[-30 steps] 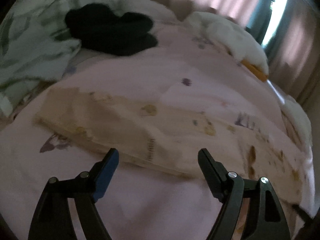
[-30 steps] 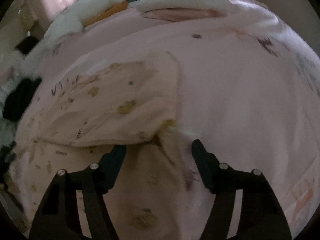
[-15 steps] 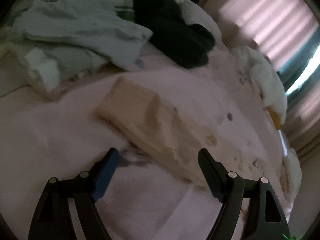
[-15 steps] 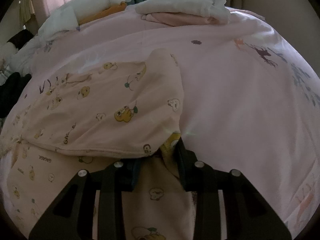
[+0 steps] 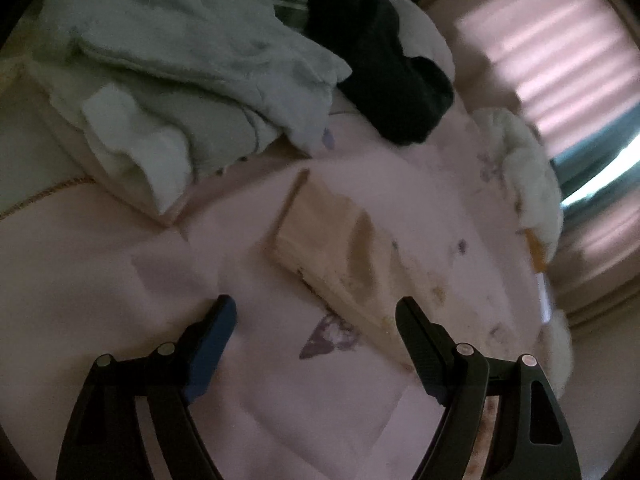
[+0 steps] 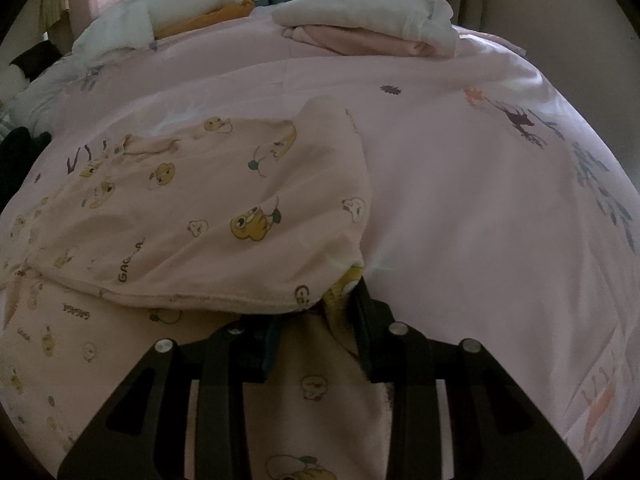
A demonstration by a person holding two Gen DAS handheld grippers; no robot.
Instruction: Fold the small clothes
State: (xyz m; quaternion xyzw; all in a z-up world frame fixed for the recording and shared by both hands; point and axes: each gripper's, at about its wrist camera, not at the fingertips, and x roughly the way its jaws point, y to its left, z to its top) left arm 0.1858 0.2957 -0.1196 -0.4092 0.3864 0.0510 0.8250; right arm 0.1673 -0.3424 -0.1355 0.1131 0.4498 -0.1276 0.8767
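Two grippers work on a pink bed [image 6: 460, 200]. Right gripper [image 6: 316, 320] is clamped on near edge of printed garment [image 6: 224, 208]; left gripper [image 5: 316, 320] hangs wide apart w/ nothing between, garment's far end just beyond. Risk: thin hem may slip, and one-sided pulling would skew the fold.

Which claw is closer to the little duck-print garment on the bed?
The right. The right claw is shut on the garment, pinching its near edge. The left claw is open above the pink sheet, just short of the garment's end, not touching it.
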